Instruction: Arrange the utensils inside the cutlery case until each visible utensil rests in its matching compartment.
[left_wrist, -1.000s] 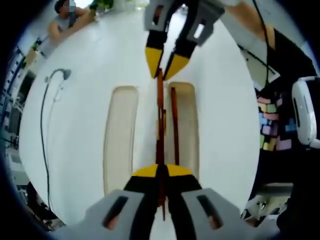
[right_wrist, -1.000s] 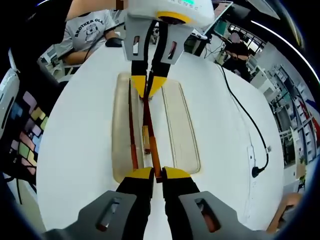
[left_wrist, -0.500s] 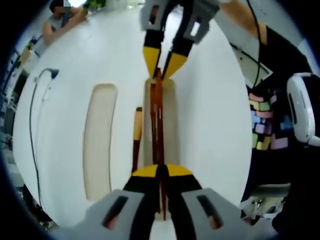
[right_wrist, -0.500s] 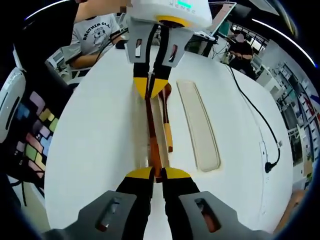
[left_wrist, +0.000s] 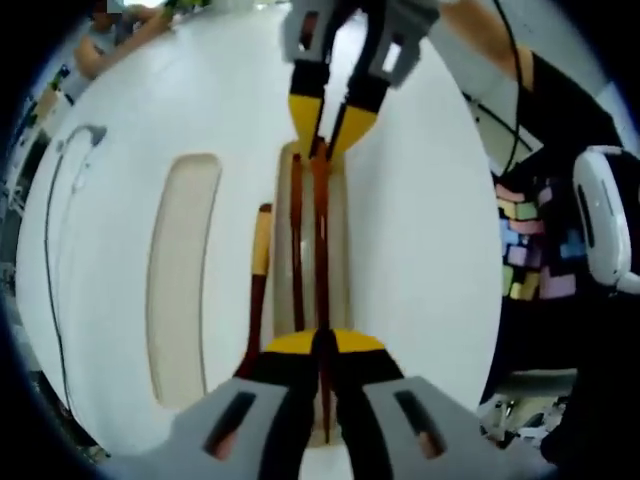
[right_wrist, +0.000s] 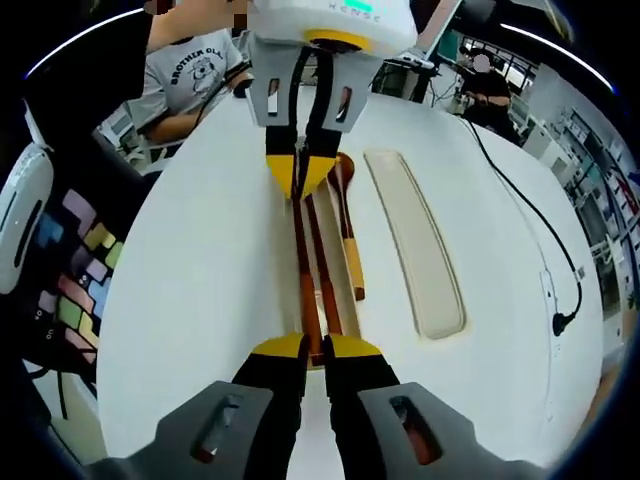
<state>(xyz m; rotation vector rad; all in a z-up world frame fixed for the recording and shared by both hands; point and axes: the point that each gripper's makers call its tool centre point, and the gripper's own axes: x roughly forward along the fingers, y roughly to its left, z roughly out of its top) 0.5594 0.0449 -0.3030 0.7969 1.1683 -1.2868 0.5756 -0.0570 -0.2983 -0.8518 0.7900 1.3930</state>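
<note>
L gripper (left_wrist: 322, 345) and R gripper (right_wrist: 315, 348), both clamped on one chopstick (left_wrist: 322, 250), now centre-frame over narrow compartment (left_wrist: 340, 240) w/ second stick; seating looks imminent.

Left gripper (left_wrist: 320, 345): jaws pinched together, yellow tips touching, clamped on one end of a thin brown stick. Right gripper (right_wrist: 315, 350): same pose, jaws closed on the other end of what looks like the same stick, hard to be sure with the fisheye. The two grippers face each other tip to tip along one line; each shows at the top of the other's view, pointing down. A sleeved forearm (left_wrist: 490, 40) runs off behind the right gripper.
</note>
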